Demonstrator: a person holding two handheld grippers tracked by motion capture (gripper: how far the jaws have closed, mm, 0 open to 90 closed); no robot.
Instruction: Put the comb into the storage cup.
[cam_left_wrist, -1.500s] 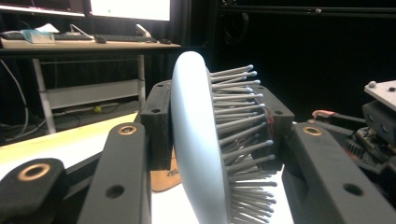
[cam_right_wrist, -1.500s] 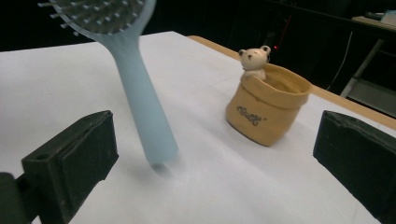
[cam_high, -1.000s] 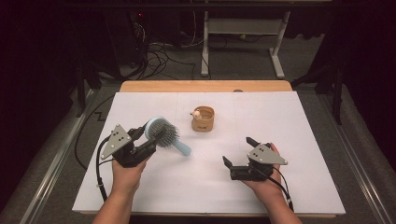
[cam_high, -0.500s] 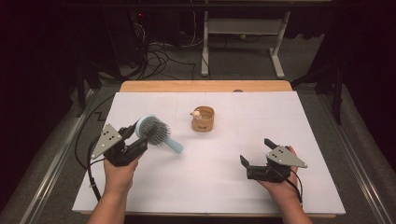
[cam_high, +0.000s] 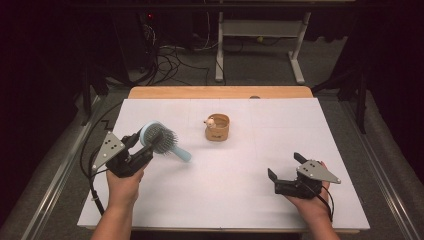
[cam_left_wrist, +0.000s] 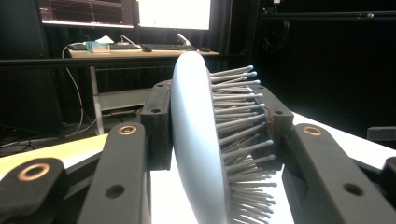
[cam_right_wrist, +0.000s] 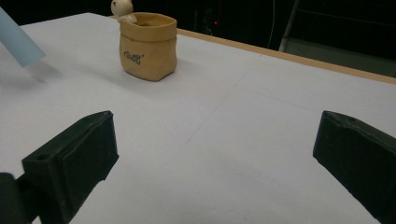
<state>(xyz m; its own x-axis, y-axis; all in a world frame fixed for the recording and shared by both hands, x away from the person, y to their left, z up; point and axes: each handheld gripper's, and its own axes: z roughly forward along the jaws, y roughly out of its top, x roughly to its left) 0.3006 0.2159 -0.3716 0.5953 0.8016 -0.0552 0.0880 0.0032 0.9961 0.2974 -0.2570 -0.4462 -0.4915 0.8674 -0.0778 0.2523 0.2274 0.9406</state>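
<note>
Two grippers are over the white table (cam_high: 225, 200), and only one has anything in it. On the left side the left gripper (cam_high: 141, 144) is clamped on the head of a pale blue hairbrush (cam_high: 159, 141), one jaw against the smooth back and the other pushed into the bristles. From above, the brush hangs off the table surface, head close to the gripper, handle pointing right and slightly toward the near edge, its tip free in the air. In the left gripper view the hairbrush (cam_left_wrist: 205, 140) stands on edge between the black jaws, back turned to the left of that view, grey bristles fanning out to the right.

Over on the right side, near the front edge, the right gripper (cam_high: 285, 171) sits low with its jaws spread wide and nothing between them. In the right gripper view the right gripper (cam_right_wrist: 215, 140) shows bare table in the gap, and the end of the brush handle (cam_right_wrist: 18, 42) pokes in at the upper left.

Toward the far middle stands a small tan pouch-shaped pot (cam_high: 217, 128) with a little round-headed figure (cam_high: 211, 121) at its rim, well apart from both grippers.
</note>
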